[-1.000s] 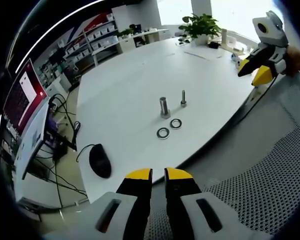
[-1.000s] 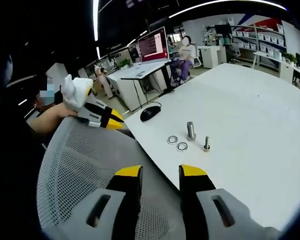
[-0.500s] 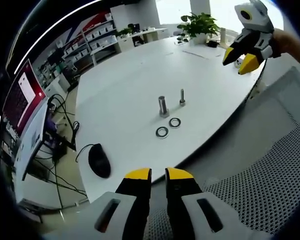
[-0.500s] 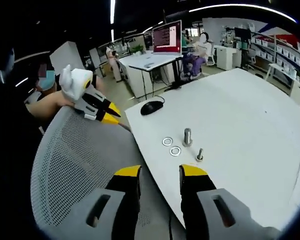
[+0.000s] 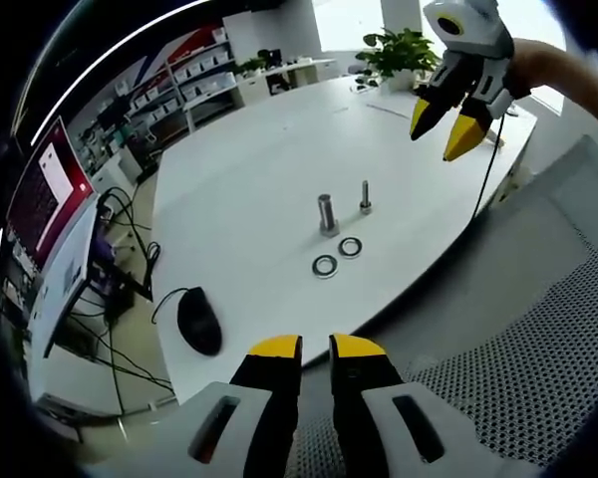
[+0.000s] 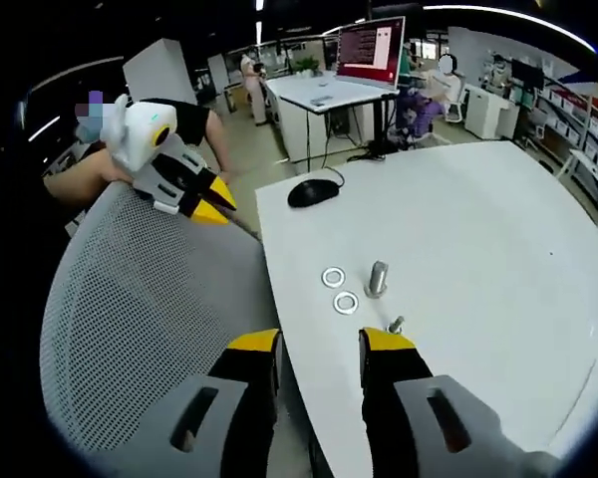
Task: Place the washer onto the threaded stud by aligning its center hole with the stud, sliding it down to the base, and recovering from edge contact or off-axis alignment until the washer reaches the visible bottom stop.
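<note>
So here's where we're at: both washers are lying flat on the white worktop (image 5: 249, 169), nothing picked up yet. The nearer washer (image 5: 325, 266) and the second washer (image 5: 351, 247) sit side by side, just beside the fat stud (image 5: 327, 214), on the side facing the worktop's edge. A thinner stud (image 5: 365, 196) stands upright right next to the fat stud.

Our left gripper (image 5: 316, 349) hangs off the worktop's edge over a mesh chair back (image 5: 498, 378), well apart from the fat stud, fingers nearly closed with just a slit between them, holding nothing. Our right gripper (image 6: 319, 344) is up over the worktop's edge near the thin stud, fingers parted a moderate gap, also empty.

What worries us: the washers lie flat and look thin, so fingers may skate off or push one into its neighbour. Two studs so close also means we could pick the wrong one, or tilt the washer and catch its edge on the threads instead of dropping to the base. There's a mouse (image 5: 199, 321) further along, well clear of the fat stud.
</note>
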